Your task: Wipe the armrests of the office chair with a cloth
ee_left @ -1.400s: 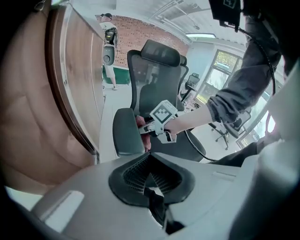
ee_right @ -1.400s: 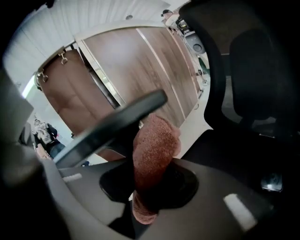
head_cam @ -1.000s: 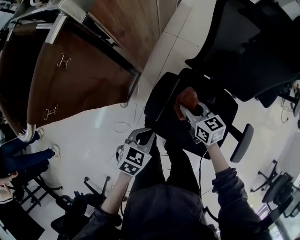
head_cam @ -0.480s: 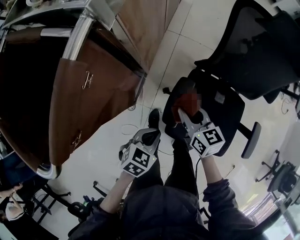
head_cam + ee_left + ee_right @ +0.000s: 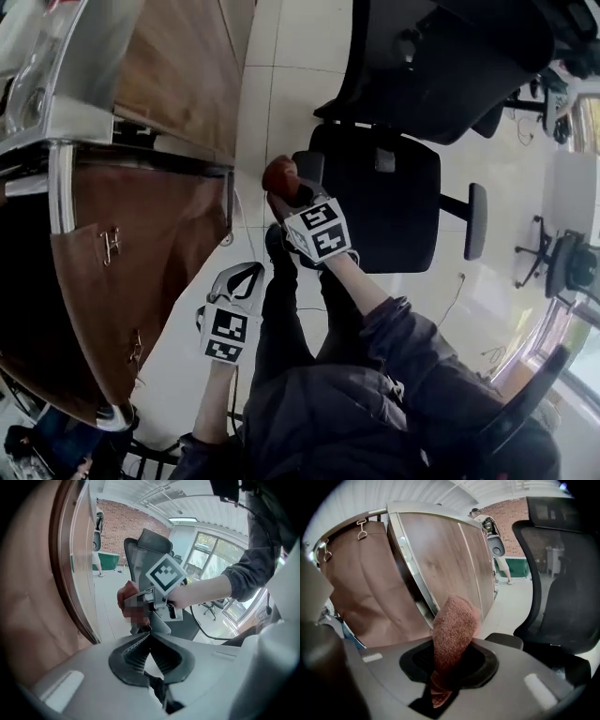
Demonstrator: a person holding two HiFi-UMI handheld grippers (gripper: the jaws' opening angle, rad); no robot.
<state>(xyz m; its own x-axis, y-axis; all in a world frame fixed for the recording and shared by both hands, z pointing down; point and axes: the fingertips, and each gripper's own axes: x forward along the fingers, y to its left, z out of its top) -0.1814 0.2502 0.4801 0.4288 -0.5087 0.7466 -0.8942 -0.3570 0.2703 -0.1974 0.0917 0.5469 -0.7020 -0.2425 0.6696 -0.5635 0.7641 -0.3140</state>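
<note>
The black office chair [image 5: 389,202] stands on the tiled floor, its mesh backrest [image 5: 569,578] at the far side. My right gripper [image 5: 287,190] is shut on a folded reddish-brown cloth [image 5: 278,174] at the front end of the chair's left armrest [image 5: 310,166]. In the right gripper view the cloth [image 5: 455,620] sticks up out of the right gripper [image 5: 449,660], with the armrest pad [image 5: 504,641] just right of it. The other armrest [image 5: 476,221] is bare. My left gripper [image 5: 246,275] hangs lower left, shut and empty [image 5: 149,637], pointing at the right gripper's marker cube [image 5: 164,573].
A wood-panelled cabinet [image 5: 178,84] with a metal edge [image 5: 410,569] stands close on the left. More office chairs [image 5: 572,262] are at the right by the windows. The person's legs and a shoe [image 5: 277,246] are below the seat's front edge.
The head view has swung round. My right gripper has carried the cloth from over the seat to the left armrest's front end. The left gripper stays low and shut.
</note>
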